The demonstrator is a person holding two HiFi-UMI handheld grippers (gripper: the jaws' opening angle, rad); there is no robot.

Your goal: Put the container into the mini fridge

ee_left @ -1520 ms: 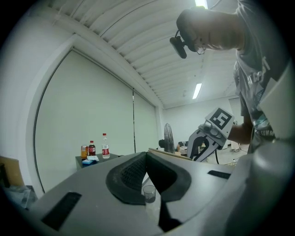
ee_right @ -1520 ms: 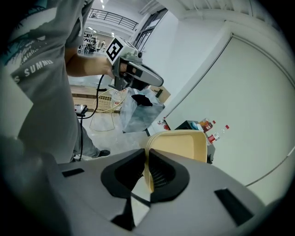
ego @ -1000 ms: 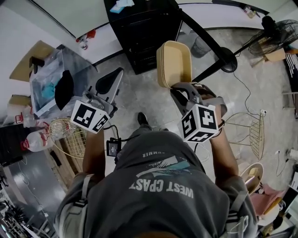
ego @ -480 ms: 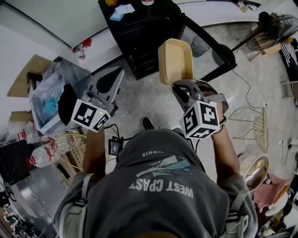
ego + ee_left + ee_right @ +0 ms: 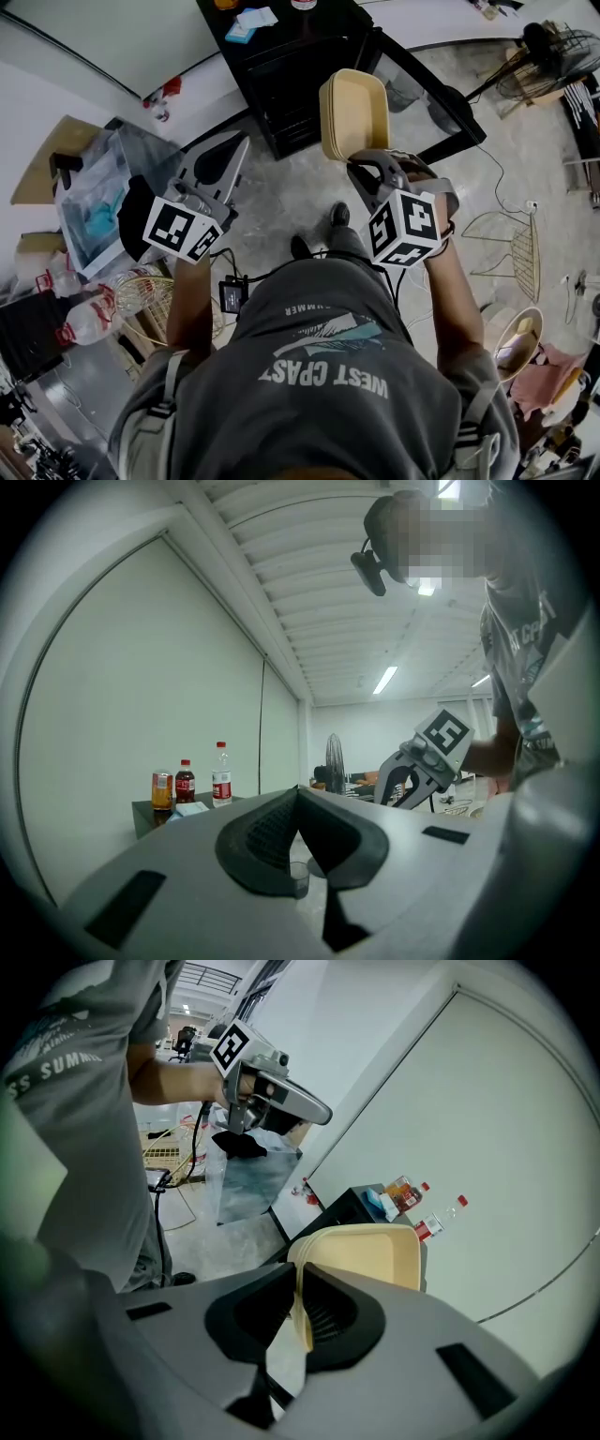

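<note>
1. The container point(image 5: 353, 112), a shallow beige tray, is in the upper middle of the head view. It is held on edge above the floor, just in front of the mini fridge.
2. The right gripper point(image 5: 364, 167) has it by the rim. In the right gripper view the two jaws are pressed onto the thin edge from either side, and the rest of the tray sticks out beyond them.
3. The mini fridge point(image 5: 291, 66) is a black box at the top centre of the head view. Its door point(image 5: 427, 89) is swung open toward the right of the frame. Bottles point(image 5: 186, 782) stand on top of it.
4. The left gripper point(image 5: 225, 159) is left of centre in the head view, well apart from the tray. Its jaws are pressed together with nothing between them.
5. A clear plastic bag point(image 5: 94, 202) lies at the left edge of the head view, and a fan point(image 5: 553, 56) stands in the upper right corner.
</note>
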